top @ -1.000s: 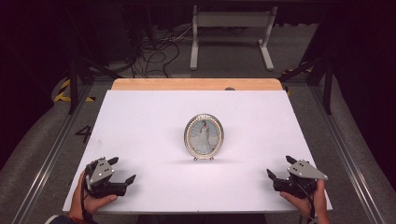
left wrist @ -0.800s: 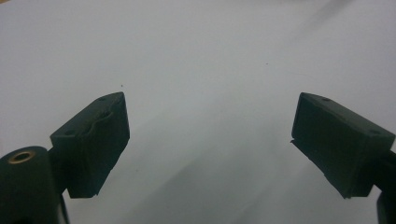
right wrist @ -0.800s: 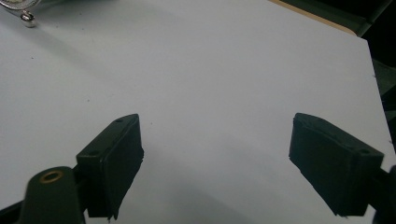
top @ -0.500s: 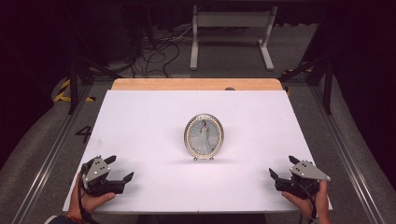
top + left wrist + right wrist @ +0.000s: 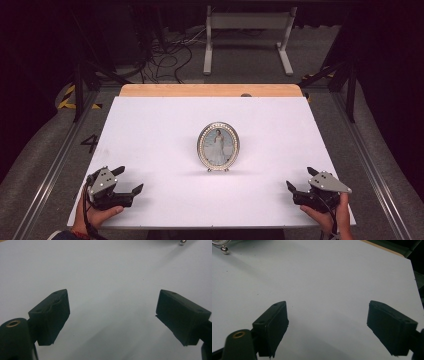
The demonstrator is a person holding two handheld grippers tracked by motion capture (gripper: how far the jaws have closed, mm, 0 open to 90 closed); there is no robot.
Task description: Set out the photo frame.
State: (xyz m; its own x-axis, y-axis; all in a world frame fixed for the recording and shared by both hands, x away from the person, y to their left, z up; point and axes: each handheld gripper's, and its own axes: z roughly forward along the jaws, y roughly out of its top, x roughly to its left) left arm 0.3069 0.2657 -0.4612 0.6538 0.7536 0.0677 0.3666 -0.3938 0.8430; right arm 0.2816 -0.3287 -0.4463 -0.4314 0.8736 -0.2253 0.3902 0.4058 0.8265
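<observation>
Drawing both tools back toward the near edge over the last second, we keep the left tool (image 5: 127, 181) and right tool (image 5: 301, 179) spread wide and empty, so no approach has begun. The oval picture frame (image 5: 218, 147) stands upright mid-desk (image 5: 150, 130), well apart from both. In the gripper views only its small metal foot (image 5: 224, 249) peeks in; its back support stays hidden.

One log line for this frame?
left tool: open, empty | right tool: open, empty | picture frame: upright, mid-table, untouched | table

High view overlooks table (image 5: 150, 150); gripper views skim it.
</observation>
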